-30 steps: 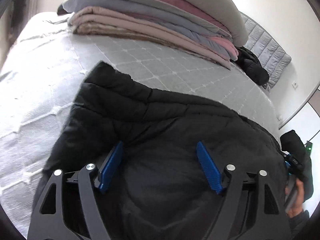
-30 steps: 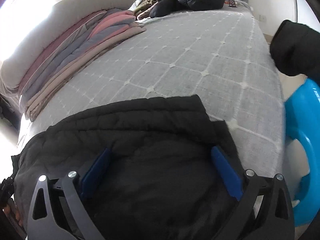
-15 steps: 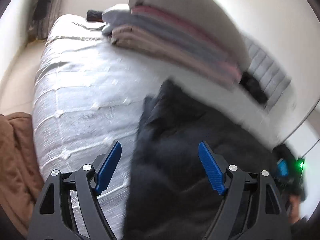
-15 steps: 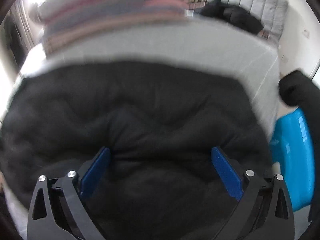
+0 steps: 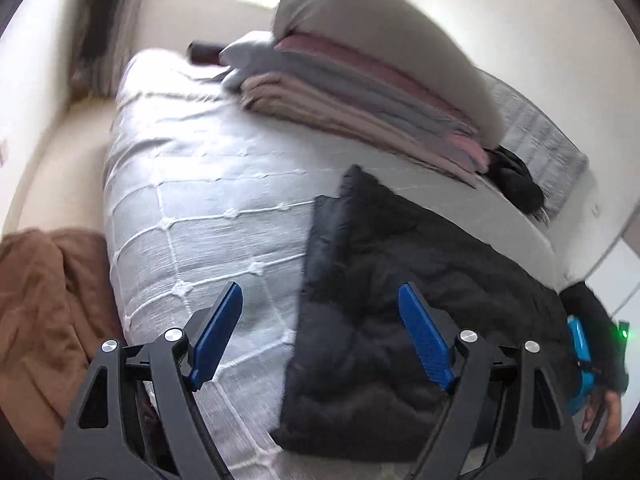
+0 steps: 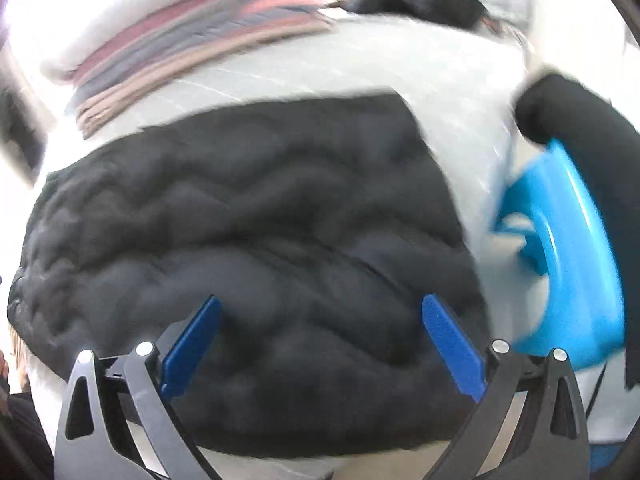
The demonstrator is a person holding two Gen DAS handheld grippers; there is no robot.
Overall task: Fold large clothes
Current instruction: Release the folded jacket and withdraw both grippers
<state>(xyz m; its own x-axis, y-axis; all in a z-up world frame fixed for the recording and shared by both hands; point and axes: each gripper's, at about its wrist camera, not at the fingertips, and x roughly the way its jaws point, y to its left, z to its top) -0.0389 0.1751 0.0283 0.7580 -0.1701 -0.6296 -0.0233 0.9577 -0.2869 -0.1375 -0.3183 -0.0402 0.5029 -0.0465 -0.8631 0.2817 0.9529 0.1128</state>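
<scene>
Left tool (image 5: 320, 338) has swung off the black jacket (image 5: 420, 280) – both tools spread, empty – folded bundle looks finished, lying free on the bed (image 5: 192, 200)

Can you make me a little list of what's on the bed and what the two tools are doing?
bed: grey quilted cover
black jacket: puffy, lying folded on the bed
stack: folded blankets with a pillow on top, beyond the jacket
other dark clothes: heap at the far end of the bed
brown cloth: beside the bed
left tool: open, nothing gripped, over the jacket's edge
right tool: open, nothing gripped, above the jacket
</scene>
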